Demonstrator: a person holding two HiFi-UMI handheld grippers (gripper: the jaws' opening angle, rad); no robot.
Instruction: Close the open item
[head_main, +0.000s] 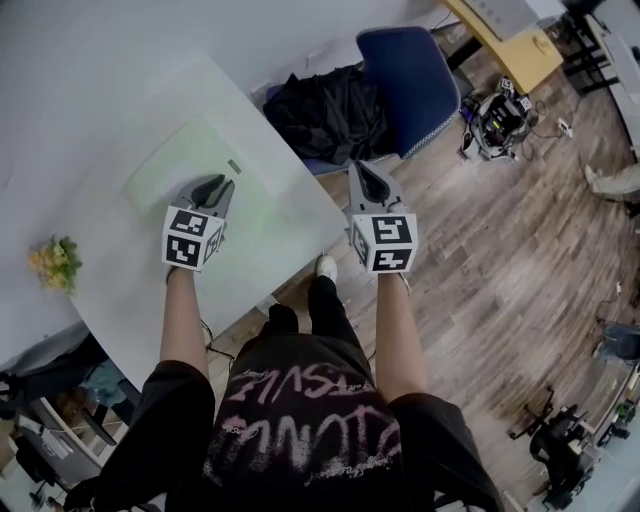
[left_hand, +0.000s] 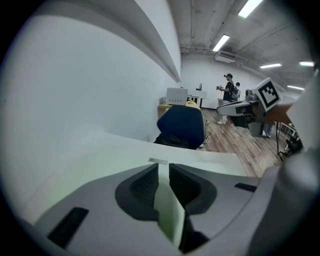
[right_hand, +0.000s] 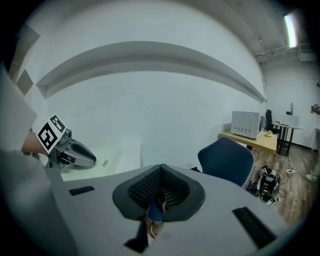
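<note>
The left tongs (left_hand: 163, 169) are held over the pale green flat item (head_main: 178, 158), which lies on the white surface (head_main: 120, 300) near its far edge, with a small grey label (head_main: 234, 166) at one side. The tongs' tips are seen narrowly spread, with the green item visible through the gap; contact cannot be confirmed. The right tongs (right_hand: 161, 171) are held beyond the surface's edge, above the wooden floor (head_main: 500, 250), with tips pressed together and nothing held. A blue chair (head_main: 405, 70) bearing a black garment (head_main: 320, 115) is noted beside the surface. Yellow flowers (head_main: 55, 265) are noted at the surface's left.
</note>
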